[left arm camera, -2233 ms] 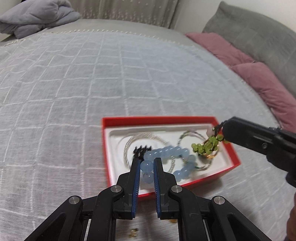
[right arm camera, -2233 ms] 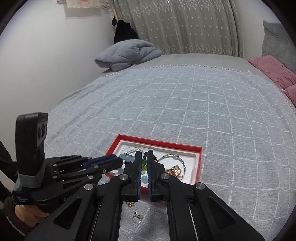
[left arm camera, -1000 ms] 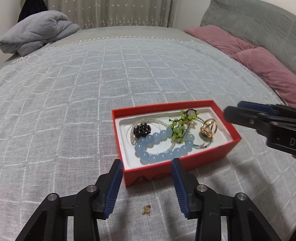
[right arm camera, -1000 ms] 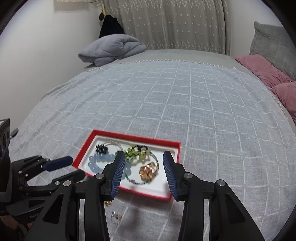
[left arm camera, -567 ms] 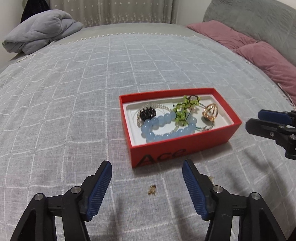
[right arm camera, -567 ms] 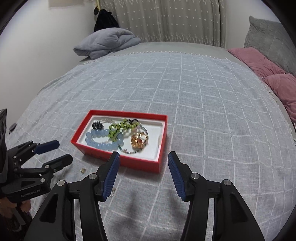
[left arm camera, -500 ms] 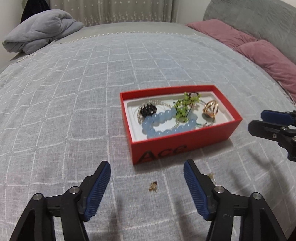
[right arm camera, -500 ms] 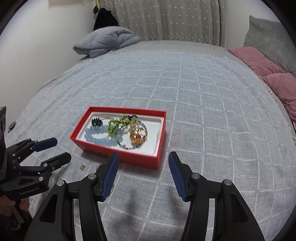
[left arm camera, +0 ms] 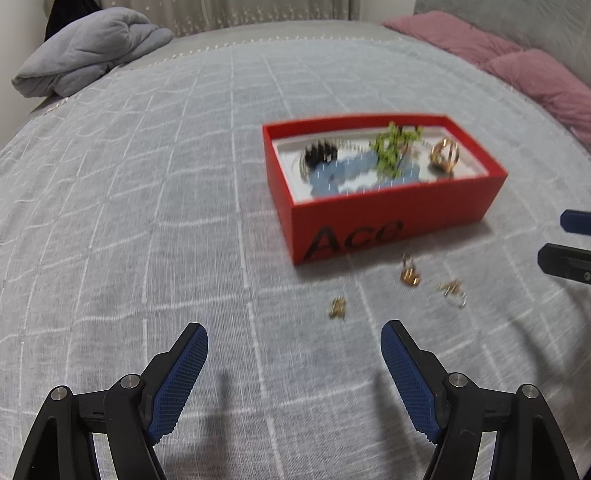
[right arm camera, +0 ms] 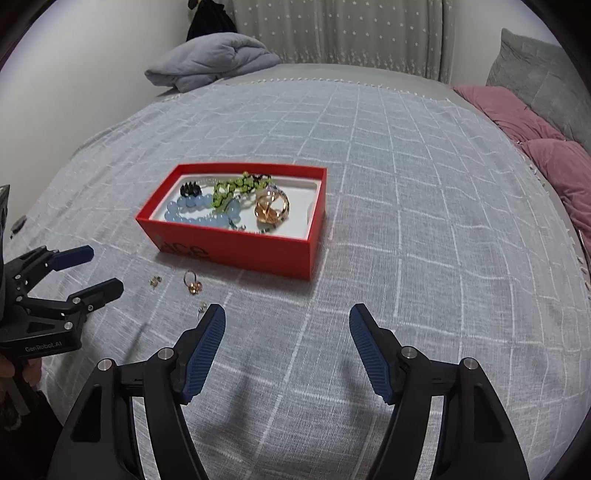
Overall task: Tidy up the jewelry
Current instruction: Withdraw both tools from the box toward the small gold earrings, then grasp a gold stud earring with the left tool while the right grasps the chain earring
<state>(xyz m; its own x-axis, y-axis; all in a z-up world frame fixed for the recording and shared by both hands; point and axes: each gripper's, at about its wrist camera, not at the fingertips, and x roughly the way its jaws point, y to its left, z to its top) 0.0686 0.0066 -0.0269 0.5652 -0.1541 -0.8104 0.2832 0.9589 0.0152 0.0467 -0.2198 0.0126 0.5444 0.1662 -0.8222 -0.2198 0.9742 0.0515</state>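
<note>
A red box (left arm camera: 391, 218) (right arm camera: 236, 245) lies on the grey checked bedspread. It holds a blue bead bracelet (right arm camera: 192, 210), a green bead piece (right arm camera: 231, 192), a black piece (right arm camera: 190, 189) and a gold ring (right arm camera: 272, 208). Small gold pieces lie loose in front of the box: one (left arm camera: 338, 307), a ringed one (left arm camera: 410, 275) (right arm camera: 192, 282) and a third (left arm camera: 451, 288). My left gripper (left arm camera: 293, 341) (right arm camera: 92, 269) hovers near them, its jaws opening with nothing between them. My right gripper (right arm camera: 286, 321) is back from the box, also opening and empty.
A folded grey blanket (left arm camera: 88, 51) (right arm camera: 210, 59) lies at the far edge of the bed. Pink pillows (left arm camera: 517, 70) (right arm camera: 535, 136) and a grey cushion (right arm camera: 546, 85) line the right side. A curtain (right arm camera: 340, 29) hangs behind.
Both grippers let go of the bead pieces, which now lie in the box, drew back from it and opened wide. More loose gold pieces have come into the left wrist view.
</note>
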